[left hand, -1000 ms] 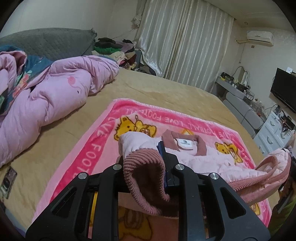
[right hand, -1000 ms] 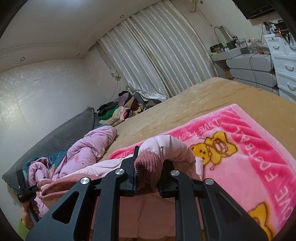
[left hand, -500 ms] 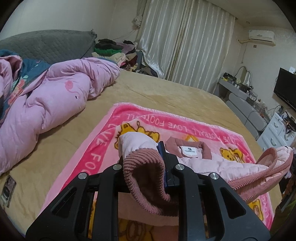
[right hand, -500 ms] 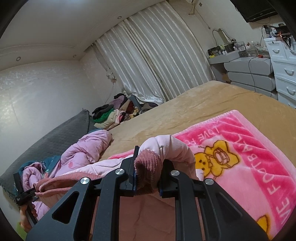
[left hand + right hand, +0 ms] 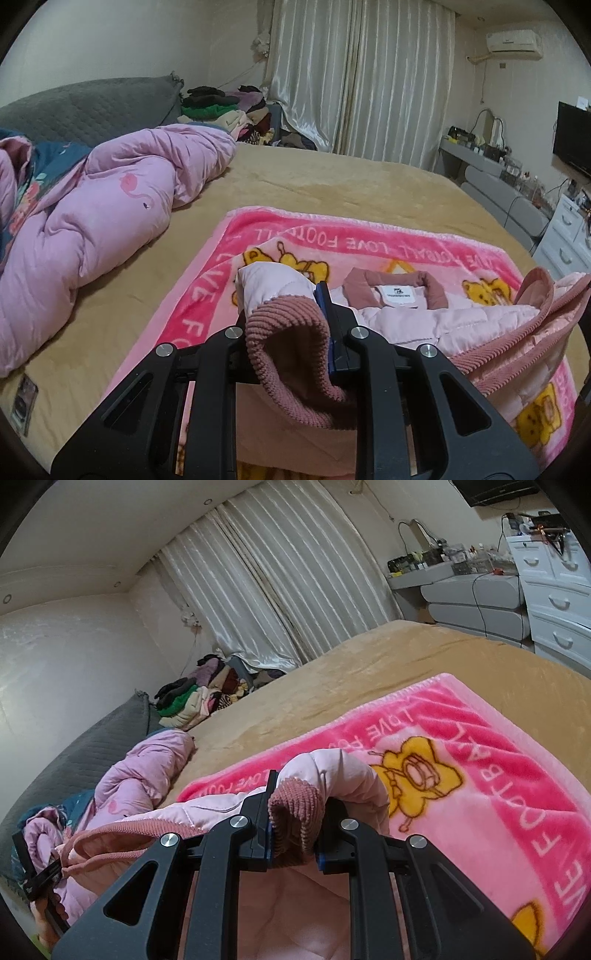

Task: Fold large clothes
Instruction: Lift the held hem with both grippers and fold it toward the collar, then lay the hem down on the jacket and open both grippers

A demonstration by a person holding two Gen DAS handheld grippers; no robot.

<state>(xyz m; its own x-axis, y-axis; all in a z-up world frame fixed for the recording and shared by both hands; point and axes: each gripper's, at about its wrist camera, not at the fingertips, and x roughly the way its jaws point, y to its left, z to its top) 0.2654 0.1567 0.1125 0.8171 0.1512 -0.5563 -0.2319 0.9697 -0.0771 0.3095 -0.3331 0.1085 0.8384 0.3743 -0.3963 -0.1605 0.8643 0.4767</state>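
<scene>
Both grippers (image 5: 286, 332) (image 5: 295, 834), clamping jacket (image 5: 424, 317) cuffs, have sunk nearer the blanket (image 5: 369, 240).

Left gripper (image 5: 288, 328) and right gripper (image 5: 295, 823) both clamped, angled downward.

Wide bed w/ tan plush cover (image 5: 332, 184), bright pink fleece blanket w/ yellow bear print (image 5: 207, 295) spread flat on it, crumpled lilac quilted duvet (image 5: 110, 206) at left, small dark rectangular item (image 5: 24, 404) nr front-left edge
</scene>
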